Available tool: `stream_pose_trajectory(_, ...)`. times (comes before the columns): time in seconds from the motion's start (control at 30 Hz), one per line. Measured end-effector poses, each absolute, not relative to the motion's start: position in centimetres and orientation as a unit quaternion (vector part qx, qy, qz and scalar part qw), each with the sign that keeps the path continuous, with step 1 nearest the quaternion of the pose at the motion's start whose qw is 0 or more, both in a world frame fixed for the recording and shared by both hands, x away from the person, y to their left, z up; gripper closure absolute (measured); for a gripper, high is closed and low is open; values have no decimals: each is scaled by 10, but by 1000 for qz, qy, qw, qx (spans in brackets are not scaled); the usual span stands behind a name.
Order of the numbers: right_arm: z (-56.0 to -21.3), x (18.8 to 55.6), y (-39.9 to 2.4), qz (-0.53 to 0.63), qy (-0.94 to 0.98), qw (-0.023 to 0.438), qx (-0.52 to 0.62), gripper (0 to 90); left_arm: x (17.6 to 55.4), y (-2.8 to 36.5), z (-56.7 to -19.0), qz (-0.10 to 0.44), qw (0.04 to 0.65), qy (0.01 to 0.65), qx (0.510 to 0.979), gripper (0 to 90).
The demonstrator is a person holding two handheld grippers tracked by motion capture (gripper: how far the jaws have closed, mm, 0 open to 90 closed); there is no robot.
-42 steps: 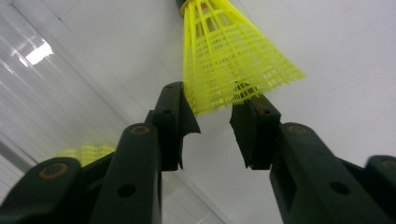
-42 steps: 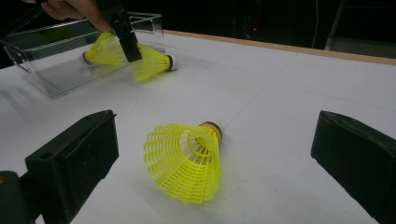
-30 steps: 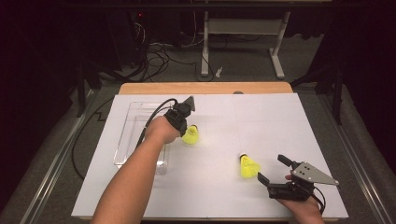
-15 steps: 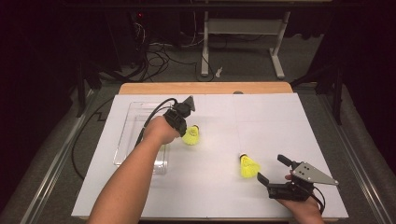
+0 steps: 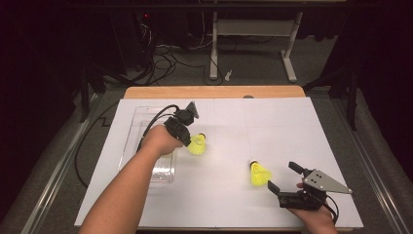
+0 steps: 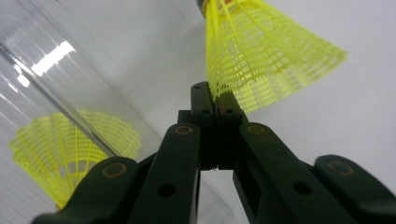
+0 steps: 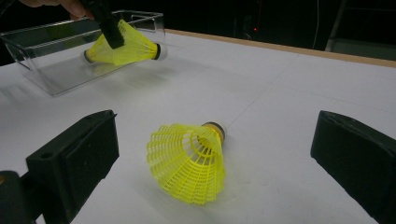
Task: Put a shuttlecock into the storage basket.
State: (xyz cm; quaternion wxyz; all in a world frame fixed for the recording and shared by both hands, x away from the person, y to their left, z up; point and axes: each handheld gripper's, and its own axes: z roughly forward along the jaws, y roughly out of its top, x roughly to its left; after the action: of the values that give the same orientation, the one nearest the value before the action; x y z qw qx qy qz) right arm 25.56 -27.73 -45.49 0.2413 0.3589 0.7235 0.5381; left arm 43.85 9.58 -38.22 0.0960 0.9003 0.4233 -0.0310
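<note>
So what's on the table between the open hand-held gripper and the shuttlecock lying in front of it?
Nothing: in the right gripper view, bare white table lies between the right hand-held gripper and the shuttlecock.

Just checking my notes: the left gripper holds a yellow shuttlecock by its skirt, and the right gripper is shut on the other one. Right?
Not quite. The right gripper is open: its jaws stand wide apart around the second shuttlecock lying on the table, as the right gripper view shows. The left gripper does pinch the first shuttlecock by its skirt.

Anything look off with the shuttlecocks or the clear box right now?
Nothing damaged or spilled. The left tool pinches only the skirt edge of one yellow shuttlecock, so it hangs sideways beside the clear plastic box. The other shuttlecock lies tipped on its side between the open right tool jaws.
</note>
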Motion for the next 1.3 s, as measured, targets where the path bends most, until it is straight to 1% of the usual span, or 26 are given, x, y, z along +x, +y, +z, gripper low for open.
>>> stream_pose_trajectory(0.17, -455, 256, -276, 538, 724, 241, 359, 16, 430, 101, -380, -38, 100, 419, 902, 895)
stream_pose_trajectory(0.23, -455, 256, -276, 537, 724, 241, 358, 17, 426, 102, -378, -30, 103, 419, 901, 895)
stream_pose_trajectory(0.27, -455, 255, -276, 537, 725, 241, 358, 17, 425, 103, -378, -38, 105, 419, 901, 895)
stream_pose_trajectory(0.57, -455, 255, -277, 536, 725, 243, 358, 17, 414, 108, -376, -45, 111, 416, 901, 893)
stream_pose_trajectory(0.93, -455, 255, -277, 536, 725, 242, 357, 16, 404, 121, -376, -53, 107, 424, 898, 893)
stream_pose_trajectory(1.3, -454, 255, -277, 535, 726, 242, 357, 16, 398, 120, -377, -60, 113, 415, 901, 893)
